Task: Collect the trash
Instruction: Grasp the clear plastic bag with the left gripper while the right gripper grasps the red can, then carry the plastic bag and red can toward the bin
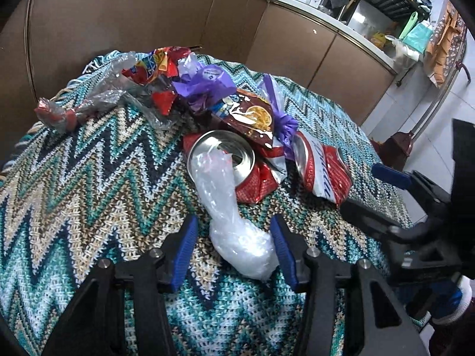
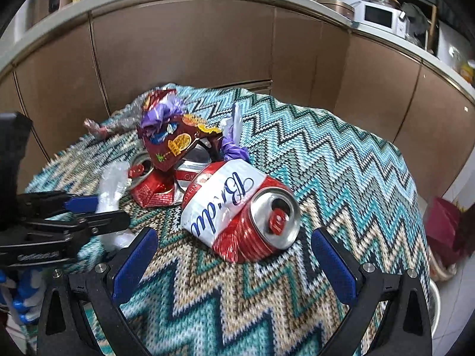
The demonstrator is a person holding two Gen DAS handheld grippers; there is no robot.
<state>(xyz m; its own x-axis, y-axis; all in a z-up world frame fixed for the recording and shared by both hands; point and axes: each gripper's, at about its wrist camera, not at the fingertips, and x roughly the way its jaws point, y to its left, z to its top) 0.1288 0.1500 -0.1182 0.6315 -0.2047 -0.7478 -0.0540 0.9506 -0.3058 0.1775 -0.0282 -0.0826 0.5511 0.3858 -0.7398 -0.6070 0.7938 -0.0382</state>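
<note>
Lying heaped on the zigzag cloth point(image 1: 89, 178): trash for collection. Left gripper point(image 1: 234, 255) spread astride the clear plastic wad point(image 1: 240, 246), pads not yet pressing. Right gripper point(image 2: 234, 255) spread wide, aimed at the crushed red can point(image 2: 240, 216).

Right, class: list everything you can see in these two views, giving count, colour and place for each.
crushed cans: two, red and white, mid-cloth
clear plastic bag: one, between the left fingers, untouched
snack wrappers: several, red and maroon, behind the cans
purple bag: one, among the wrappers
zigzag cloth: one, teal and beige, under it all
microwave: one, white, on the counter
left gripper: open
right gripper: open, near one can
</note>
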